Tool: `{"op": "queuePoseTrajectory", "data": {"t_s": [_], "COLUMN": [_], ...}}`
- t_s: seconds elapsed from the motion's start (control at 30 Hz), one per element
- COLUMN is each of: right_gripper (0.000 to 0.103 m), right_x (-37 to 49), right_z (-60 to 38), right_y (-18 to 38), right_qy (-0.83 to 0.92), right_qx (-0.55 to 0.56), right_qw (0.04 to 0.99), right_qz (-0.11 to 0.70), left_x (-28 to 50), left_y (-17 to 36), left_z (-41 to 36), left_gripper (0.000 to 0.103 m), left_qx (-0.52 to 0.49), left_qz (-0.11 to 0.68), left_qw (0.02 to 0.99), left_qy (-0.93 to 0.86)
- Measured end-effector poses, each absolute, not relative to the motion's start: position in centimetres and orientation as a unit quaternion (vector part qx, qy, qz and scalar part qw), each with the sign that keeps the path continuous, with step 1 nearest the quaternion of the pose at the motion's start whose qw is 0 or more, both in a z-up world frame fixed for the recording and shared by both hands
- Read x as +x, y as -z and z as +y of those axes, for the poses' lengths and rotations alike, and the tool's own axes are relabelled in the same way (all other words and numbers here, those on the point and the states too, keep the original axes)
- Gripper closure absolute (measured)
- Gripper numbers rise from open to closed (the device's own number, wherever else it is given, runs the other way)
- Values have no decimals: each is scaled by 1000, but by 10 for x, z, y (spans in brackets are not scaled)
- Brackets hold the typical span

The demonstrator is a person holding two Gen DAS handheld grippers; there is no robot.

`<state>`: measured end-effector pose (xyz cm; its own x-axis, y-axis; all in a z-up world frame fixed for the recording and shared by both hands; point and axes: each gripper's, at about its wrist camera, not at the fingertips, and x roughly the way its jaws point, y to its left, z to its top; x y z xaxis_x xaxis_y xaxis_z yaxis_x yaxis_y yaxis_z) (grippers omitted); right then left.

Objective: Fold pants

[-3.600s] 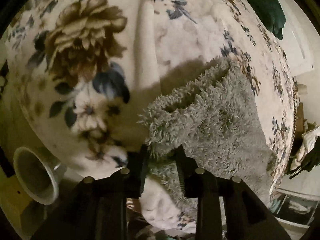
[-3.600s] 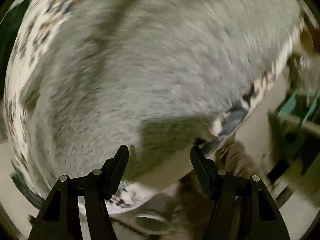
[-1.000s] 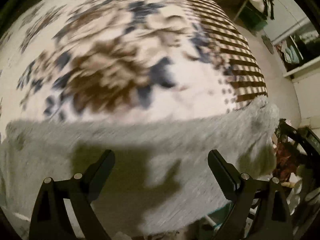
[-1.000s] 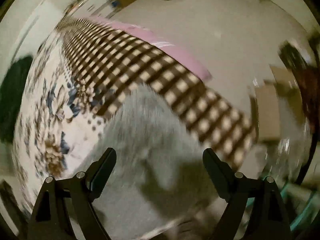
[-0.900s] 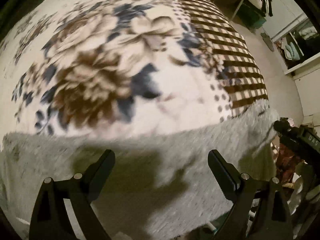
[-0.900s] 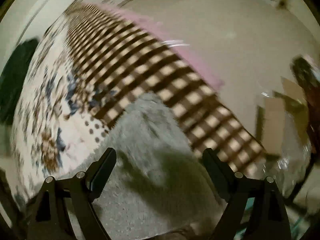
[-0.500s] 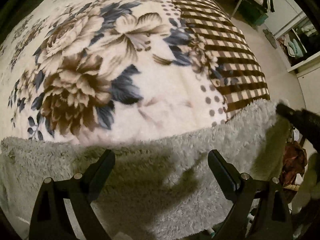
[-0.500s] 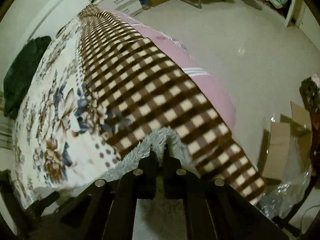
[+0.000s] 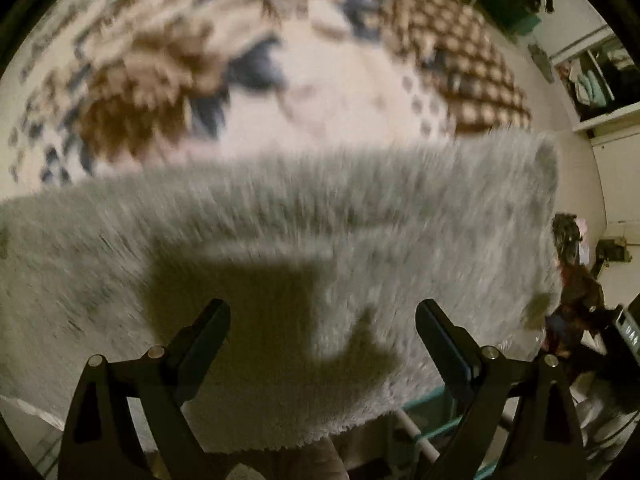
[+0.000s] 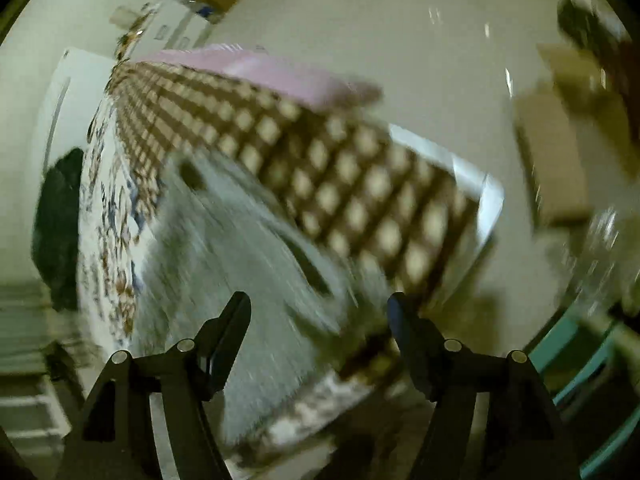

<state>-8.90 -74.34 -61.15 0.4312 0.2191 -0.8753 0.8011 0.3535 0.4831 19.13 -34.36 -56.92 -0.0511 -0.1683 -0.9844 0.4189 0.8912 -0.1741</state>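
The left gripper [image 9: 322, 320] has its fingers [image 9: 208, 332] spread wide apart, holding nothing. Between and just ahead of them lie the pants [image 9: 304, 240], grey and fluffy, stretched flat across the bed in a broad band from the left edge of the view to beyond the right finger. The gripper's shadow falls on the fabric between the fingers. Beyond the pants spreads the blanket [image 9: 248, 92], cream with brown and blue flowers, turning to brown checks on the far right. The near hem of the pants hangs at the bed edge below the fingers. To the right of the right finger stand a teal rack [image 9: 436, 436] and a dark heap of clothes [image 9: 576, 280], with shelves [image 9: 596, 80] farther off. The view is blurred.

The right gripper [image 10: 319, 314] is also spread wide, its fingers [image 10: 230, 328] gripping nothing. The pants [image 10: 224, 264] run ahead from between the fingers toward the left, lying on the blanket [image 10: 352, 184]; a dark fold or slot in the fabric shows just ahead of the gap. The checked part of the blanket lies ahead of the right finger, with a pink sheet [image 10: 280, 72] past it. A dark green garment [image 10: 56, 232] sits far left of the left finger. Pale floor [image 10: 420, 40] fills the far right, where a cardboard box [image 10: 552, 168] stands. This view is heavily smeared too.
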Motion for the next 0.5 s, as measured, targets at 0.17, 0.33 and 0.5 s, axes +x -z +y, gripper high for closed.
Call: {"op": "queuePoseTrajectory", "data": {"t_s": [0.17,0.33,0.5], "right_gripper": [30,51,51], "right_x": [-100,-95,-86], "right_z": [-720,-706,-693], "right_y": [675,682,684], "right_qy": [189,177,168], "right_qx": [598,613,597], "right_qw": [632,663,676], "right_qz": [455,391,398], "left_x": [189,197,197], "left_y": [610,625,634], "left_z": [-341,-343,-351], "left_gripper": [8,8,0], "left_qx": [113,99,107], "left_qz": [702,709,713], "left_qw": [674,670,664], "left_qy": [199,195,200]}}
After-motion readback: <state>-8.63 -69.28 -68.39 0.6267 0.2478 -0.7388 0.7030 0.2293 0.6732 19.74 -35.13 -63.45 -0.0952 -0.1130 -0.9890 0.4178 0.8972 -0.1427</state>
